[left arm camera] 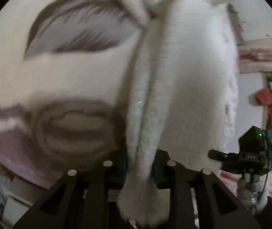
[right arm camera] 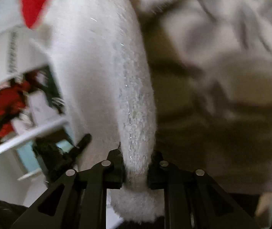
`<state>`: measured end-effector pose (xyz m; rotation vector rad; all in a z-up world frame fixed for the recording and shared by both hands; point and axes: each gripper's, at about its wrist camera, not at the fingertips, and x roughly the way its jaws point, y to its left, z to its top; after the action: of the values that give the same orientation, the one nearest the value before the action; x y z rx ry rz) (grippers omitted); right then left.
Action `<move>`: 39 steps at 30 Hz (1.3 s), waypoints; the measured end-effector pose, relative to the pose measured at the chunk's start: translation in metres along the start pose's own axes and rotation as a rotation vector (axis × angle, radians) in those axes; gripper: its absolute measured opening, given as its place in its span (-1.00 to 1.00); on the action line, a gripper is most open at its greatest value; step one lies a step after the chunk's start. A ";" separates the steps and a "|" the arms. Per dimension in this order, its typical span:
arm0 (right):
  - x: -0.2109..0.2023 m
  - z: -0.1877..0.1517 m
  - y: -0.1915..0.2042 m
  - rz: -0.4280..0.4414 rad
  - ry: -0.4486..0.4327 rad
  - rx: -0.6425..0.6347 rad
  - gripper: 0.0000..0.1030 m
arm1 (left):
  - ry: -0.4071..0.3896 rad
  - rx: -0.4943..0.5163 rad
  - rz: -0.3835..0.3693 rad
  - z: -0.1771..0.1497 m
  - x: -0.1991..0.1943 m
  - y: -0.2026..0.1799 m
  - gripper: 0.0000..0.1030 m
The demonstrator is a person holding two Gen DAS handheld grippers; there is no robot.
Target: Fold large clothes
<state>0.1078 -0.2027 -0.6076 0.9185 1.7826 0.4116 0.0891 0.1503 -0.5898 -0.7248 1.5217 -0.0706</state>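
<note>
My left gripper [left arm camera: 140, 164] is clamped on a bunched fold of the white fleecy garment [left arm camera: 189, 80]; the cloth runs up from between the two dark pads, and a loose tuft hangs down below them toward the camera; my right gripper [right arm camera: 136, 168] is clenched the same way on another thick roll of the same white garment [right arm camera: 97, 66], the pile squeezed narrow where the pads press it and bulging out again underneath. The garment hangs stretched between the two tools, lifted above a patterned blanket [left arm camera: 49, 72] with grey and lilac brush-stroke shapes on cream; in the right wrist view that blanket [right arm camera: 222, 76] lies rumpled and blurred to the right of the garment. From the left wrist I see the right gripper [left arm camera: 215, 154] at the far right edge, its black body marked with a green light, and the person's hand [left arm camera: 248, 190] wrapped round its handle; from the right wrist the left gripper [right arm camera: 82, 141] shows as a dark finger against the white cloth. Something red [right arm camera: 34, 2] sits at the top left, too blurred for me to name.
</note>
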 end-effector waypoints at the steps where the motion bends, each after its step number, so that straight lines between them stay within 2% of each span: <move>1: 0.005 0.001 -0.007 -0.048 0.025 0.036 -0.47 | 0.005 -0.016 0.002 0.004 -0.003 0.002 -0.46; 3: 0.003 0.010 -0.012 -0.103 0.054 0.095 -0.40 | -0.016 -0.026 0.030 0.017 -0.015 0.001 -0.38; 4: -0.005 0.016 -0.004 -0.107 0.044 0.086 -0.24 | -0.036 -0.015 0.046 0.021 -0.023 0.001 -0.30; 5: -0.018 0.021 0.010 -0.136 0.005 0.047 -0.14 | -0.057 0.001 0.058 0.027 -0.031 0.000 0.02; 6: -0.030 0.026 0.021 -0.165 -0.037 0.009 -0.03 | -0.082 0.013 0.074 0.031 -0.038 0.002 0.49; 7: -0.045 0.032 0.038 -0.195 -0.087 -0.040 -0.02 | -0.115 0.018 0.100 0.040 -0.043 0.000 0.66; 9: -0.061 0.047 0.070 -0.201 -0.151 -0.101 -0.02 | -0.187 0.025 0.136 0.046 -0.050 0.011 0.70; 11: -0.066 0.070 0.102 -0.125 -0.178 -0.152 -0.02 | -0.248 0.036 0.217 0.057 -0.055 0.023 0.70; 13: -0.053 0.106 0.149 -0.092 -0.204 -0.226 -0.02 | -0.280 0.021 0.257 0.067 -0.055 0.039 0.70; 14: -0.041 0.127 0.181 -0.086 -0.235 -0.288 -0.02 | -0.287 0.005 0.259 0.075 -0.056 0.044 0.70; 15: -0.036 0.146 0.194 -0.077 -0.241 -0.322 -0.02 | -0.288 -0.008 0.250 0.083 -0.054 0.045 0.70; 17: 0.001 0.185 0.244 -0.061 -0.242 -0.375 -0.02 | -0.311 -0.022 0.234 0.098 -0.049 0.034 0.70; 19: 0.036 0.220 0.268 -0.145 -0.226 -0.407 -0.02 | -0.329 -0.001 0.211 0.116 -0.049 0.021 0.70; 21: 0.085 0.252 0.283 -0.265 -0.170 -0.394 -0.01 | -0.342 0.032 0.206 0.145 -0.042 -0.013 0.70; 22: 0.090 0.261 0.282 -0.275 -0.155 -0.388 -0.01 | -0.347 0.057 0.189 0.158 -0.041 -0.025 0.70; 24: 0.075 0.267 0.277 -0.222 -0.126 -0.395 -0.02 | -0.358 0.102 0.167 0.186 -0.040 -0.050 0.70; 25: 0.057 0.268 0.266 -0.161 -0.104 -0.391 -0.02 | -0.362 0.127 0.140 0.201 -0.039 -0.064 0.70; 26: 0.034 0.265 0.257 -0.058 -0.093 -0.360 -0.01 | -0.366 0.152 0.124 0.216 -0.036 -0.077 0.70; 27: 0.015 0.265 0.240 -0.003 -0.101 -0.338 0.09 | -0.362 0.181 0.119 0.230 -0.031 -0.090 0.70; 28: -0.012 0.260 0.227 0.050 -0.133 -0.312 0.22 | -0.351 0.209 0.116 0.244 -0.023 -0.100 0.70; 29: -0.033 0.257 0.216 0.058 -0.180 -0.292 0.24 | -0.329 0.242 0.120 0.260 -0.011 -0.112 0.70; 31: -0.062 0.257 0.191 0.022 -0.267 -0.246 0.31 | -0.293 0.280 0.139 0.282 0.010 -0.127 0.68; 32: -0.071 0.260 0.177 -0.008 -0.294 -0.218 0.32 | -0.280 0.298 0.140 0.292 0.021 -0.133 0.46; 33: -0.078 0.265 0.163 -0.026 -0.311 -0.190 0.32 | -0.281 0.307 0.127 0.297 0.023 -0.134 -0.35; 34: -0.081 0.273 0.148 -0.044 -0.325 -0.153 0.32 | -0.272 0.314 0.071 0.303 0.026 -0.137 -0.82; 37: -0.073 0.299 0.120 -0.090 -0.328 -0.102 0.32 | -0.309 0.312 0.011 0.301 0.012 -0.139 -0.86; 39: -0.051 0.315 0.119 -0.096 -0.290 -0.118 0.29 | -0.331 0.296 -0.034 0.298 0.000 -0.136 -0.86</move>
<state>0.4478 -0.2096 -0.6227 0.7647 1.5140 0.3021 0.4150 0.1570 -0.5604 -0.4966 1.1517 -0.1889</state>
